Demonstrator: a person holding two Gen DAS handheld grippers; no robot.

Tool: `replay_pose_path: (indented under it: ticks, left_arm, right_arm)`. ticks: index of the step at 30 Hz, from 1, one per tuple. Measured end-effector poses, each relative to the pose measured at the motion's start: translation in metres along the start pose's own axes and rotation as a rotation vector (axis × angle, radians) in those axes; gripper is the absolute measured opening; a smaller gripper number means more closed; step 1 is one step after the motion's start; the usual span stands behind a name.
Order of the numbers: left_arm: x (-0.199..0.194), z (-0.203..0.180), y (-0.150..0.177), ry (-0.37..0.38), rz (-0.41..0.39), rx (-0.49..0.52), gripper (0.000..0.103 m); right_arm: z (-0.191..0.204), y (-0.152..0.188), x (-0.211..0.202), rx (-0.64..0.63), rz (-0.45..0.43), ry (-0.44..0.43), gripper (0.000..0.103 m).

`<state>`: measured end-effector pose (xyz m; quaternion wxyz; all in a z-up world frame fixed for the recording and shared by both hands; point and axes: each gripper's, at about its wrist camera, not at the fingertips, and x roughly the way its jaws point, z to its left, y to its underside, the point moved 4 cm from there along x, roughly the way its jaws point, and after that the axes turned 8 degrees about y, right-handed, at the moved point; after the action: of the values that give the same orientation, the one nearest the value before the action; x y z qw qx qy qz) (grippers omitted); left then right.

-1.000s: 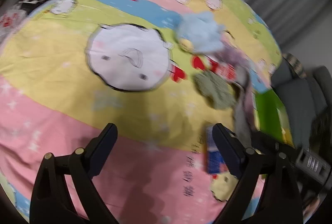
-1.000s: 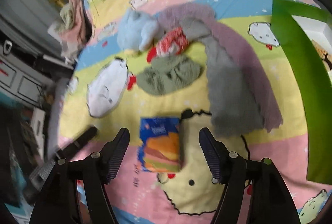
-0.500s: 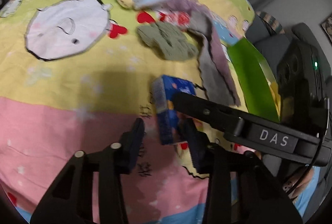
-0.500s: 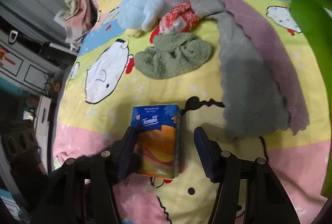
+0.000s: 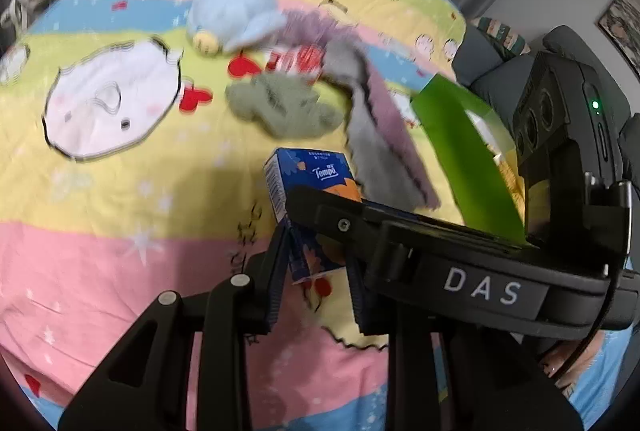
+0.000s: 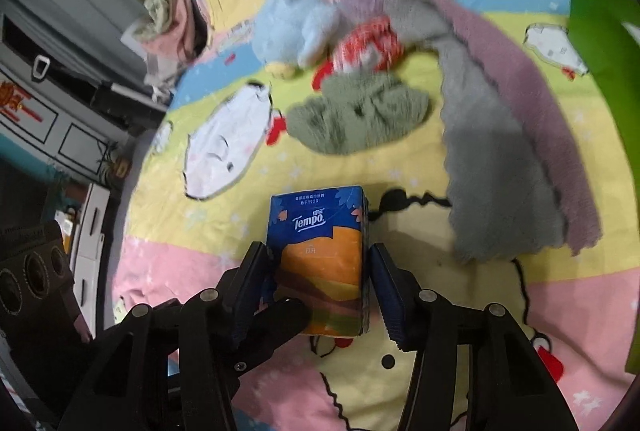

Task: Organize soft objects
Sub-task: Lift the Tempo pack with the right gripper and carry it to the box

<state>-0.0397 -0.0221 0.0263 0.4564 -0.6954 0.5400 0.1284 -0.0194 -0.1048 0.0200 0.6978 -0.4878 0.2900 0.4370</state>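
Observation:
A blue and orange Tempo tissue pack (image 5: 316,175) (image 6: 320,231) lies on the cartoon bedspread (image 5: 120,171). My left gripper (image 5: 316,255) is closing, and its pads look pinched on the pack's near end. One of its fingers (image 6: 280,315) shows below the pack in the right wrist view. My right gripper (image 6: 318,255) is closing around the pack's sides; the left pad touches it and the right pad stands a sliver off. A right finger (image 5: 340,219) crosses over the pack in the left wrist view.
Beyond the pack lie a light blue plush toy (image 6: 296,27), a green fuzzy cloth (image 6: 356,115), a red and white knit (image 6: 368,47) and a grey-purple scarf (image 6: 500,171). A green box (image 6: 600,71) stands at the right. Clothes (image 6: 168,15) are piled at the bed's far corner.
My left gripper swung across to the tissue pack and narrowed from wide open to a pinch on its near end. My right gripper sank a little and narrowed around the pack.

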Motion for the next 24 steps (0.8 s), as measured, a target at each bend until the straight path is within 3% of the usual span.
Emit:
replay_pose_path:
  ticks: [5,12,24]
  left_arm:
    - [-0.012,-0.026,-0.009,-0.026,-0.072,0.065,0.024]
    - [-0.013,-0.082,-0.027,0.000,-0.150,0.185,0.024]
    - [0.031,-0.171,-0.044,0.106,-0.165,0.359,0.024]
  right_arm:
    - [-0.002,-0.010,-0.030,0.008,-0.088,0.002,0.055]
    - [-0.034,-0.022,-0.086,0.067,-0.227,0.001,0.055]
    - [-0.125,-0.034,-0.148,0.245,-0.370,0.080,0.055]
